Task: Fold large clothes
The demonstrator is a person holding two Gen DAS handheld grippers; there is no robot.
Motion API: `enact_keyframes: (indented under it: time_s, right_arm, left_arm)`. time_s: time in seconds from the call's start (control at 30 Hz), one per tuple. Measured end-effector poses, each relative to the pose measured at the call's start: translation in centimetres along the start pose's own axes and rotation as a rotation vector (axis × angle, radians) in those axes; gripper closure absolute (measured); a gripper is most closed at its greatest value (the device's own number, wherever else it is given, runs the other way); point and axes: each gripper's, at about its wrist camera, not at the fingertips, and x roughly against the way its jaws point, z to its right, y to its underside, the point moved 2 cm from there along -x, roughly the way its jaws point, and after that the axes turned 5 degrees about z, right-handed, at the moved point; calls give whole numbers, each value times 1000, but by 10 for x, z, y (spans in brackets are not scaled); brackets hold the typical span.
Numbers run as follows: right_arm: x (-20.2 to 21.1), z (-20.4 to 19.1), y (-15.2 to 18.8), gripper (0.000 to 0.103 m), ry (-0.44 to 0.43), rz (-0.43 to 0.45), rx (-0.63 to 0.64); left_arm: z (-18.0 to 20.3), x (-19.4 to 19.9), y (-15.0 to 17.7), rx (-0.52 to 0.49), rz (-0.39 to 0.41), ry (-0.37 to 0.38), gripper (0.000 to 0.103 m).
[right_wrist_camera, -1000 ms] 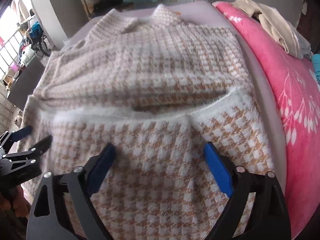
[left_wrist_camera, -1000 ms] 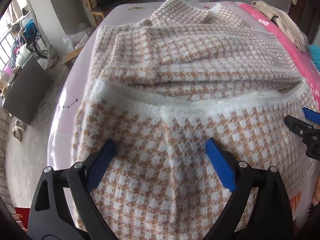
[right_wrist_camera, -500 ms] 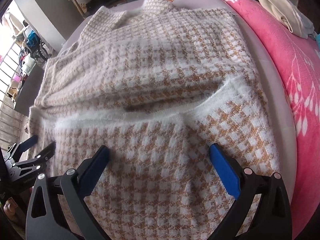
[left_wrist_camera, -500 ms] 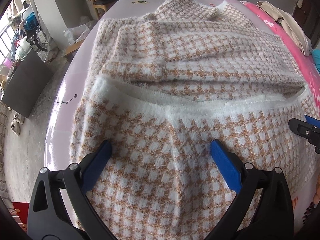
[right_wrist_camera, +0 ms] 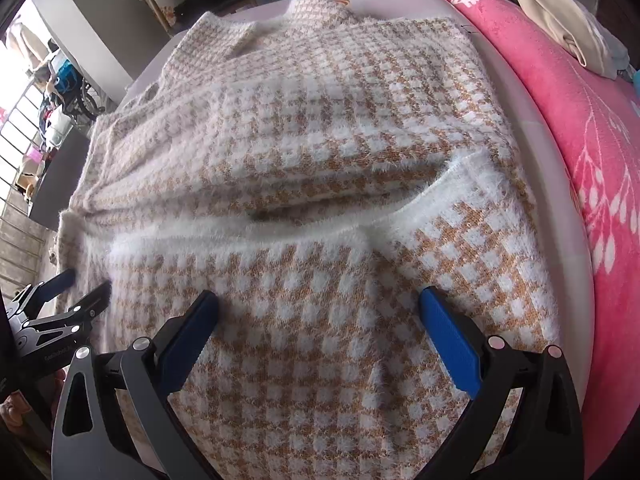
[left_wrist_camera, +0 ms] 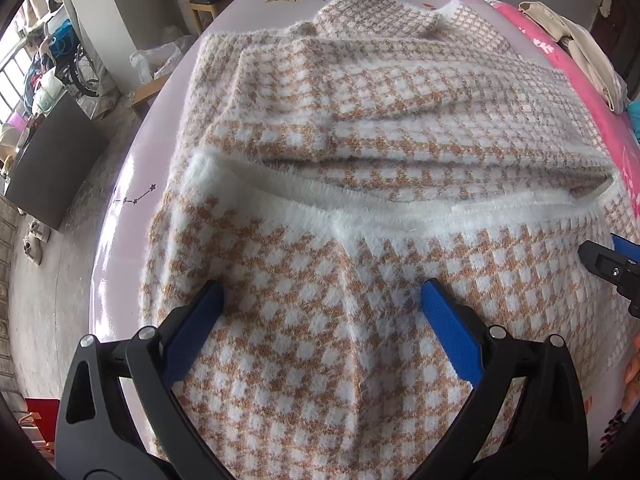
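The bed (left_wrist_camera: pixel 120 216), with its pale lilac sheet, fills most of what I see, and a pink floral blanket (right_wrist_camera: pixel 592 128) lies along its right side. Spread across the sheet is the sweater (left_wrist_camera: pixel 360 128), a fuzzy tan-and-white houndstooth knit. Its collar points away from me and its sleeves are laid across the chest. The lower part is turned up toward the collar, so the white hem band (left_wrist_camera: pixel 320 204) runs straight across the middle of the garment, with a dark gap under it near the centre.

At the far right corner, a heap of beige clothes (right_wrist_camera: pixel 560 20) sits on the blanket.

My left gripper (left_wrist_camera: pixel 320 320) hangs over the folded-up panel with its blue pads (left_wrist_camera: pixel 452 336) spread wide, gripping nothing. My right gripper (right_wrist_camera: pixel 320 320) is the same, fingers wide apart above the knit, nothing pinched between them. In the right wrist view the left gripper's tips sit at the sweater's left edge.
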Motion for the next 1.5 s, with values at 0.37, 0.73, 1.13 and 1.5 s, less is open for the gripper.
enact_keyframes:
  time_s: [0.37,0.73,1.13,1.5]
  right_arm:
    - [28,1,-11,6,-24,37,10]
    - [88,-22,-108,6,-147,234,164]
    - [32,-34,-249,14,-189,184,163]
    - [-77,-12,-333,26,-143,59,55]
  left_arm:
    - [-13,33,-6,-58,123,71,7]
    - [-40,94,-118,-94,374,180,7]
    - [-16,30,-264,-90,344,260,8]
    - [26,-75,-339,-33,198,317,28]
